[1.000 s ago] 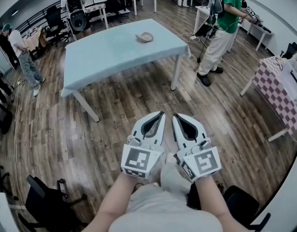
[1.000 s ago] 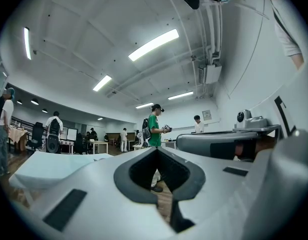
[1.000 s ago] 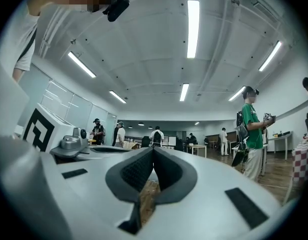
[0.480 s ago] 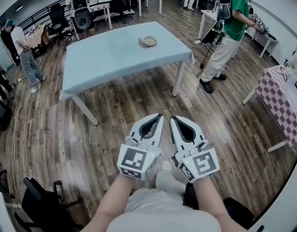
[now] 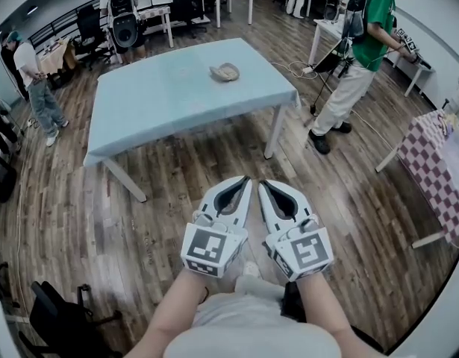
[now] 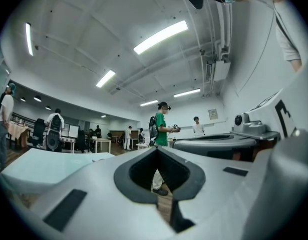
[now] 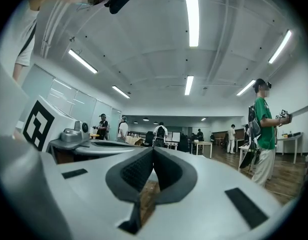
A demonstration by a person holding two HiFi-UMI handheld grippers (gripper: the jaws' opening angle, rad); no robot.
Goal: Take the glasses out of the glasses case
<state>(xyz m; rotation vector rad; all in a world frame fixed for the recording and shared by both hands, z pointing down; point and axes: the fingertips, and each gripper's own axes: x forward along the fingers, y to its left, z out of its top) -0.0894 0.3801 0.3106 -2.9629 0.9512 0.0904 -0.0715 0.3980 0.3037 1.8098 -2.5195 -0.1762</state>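
Observation:
A tan glasses case [image 5: 225, 71] lies shut on the far half of a light blue table [image 5: 162, 103], well ahead of me. My left gripper [image 5: 246, 179] and right gripper [image 5: 263, 183] are held side by side over the wooden floor, short of the table's near edge, both pointing toward it. Each has its jaws shut with nothing between them. The left gripper [image 6: 156, 149] has the table top [image 6: 43, 164] at its left in the left gripper view. In the right gripper view the right gripper [image 7: 154, 150] points level into the room. The glasses are hidden.
A person in a green shirt [image 5: 363, 43] stands right of the table beside cables on the floor. A checkered table [image 5: 438, 170] is at the far right. Black chairs [image 5: 57, 312] sit at the lower left. Other people and desks fill the back of the room.
Both grippers, still side by side and shut, have advanced across the floor toward the blue table, which now sits nearer. The person in green has shifted slightly to the right.

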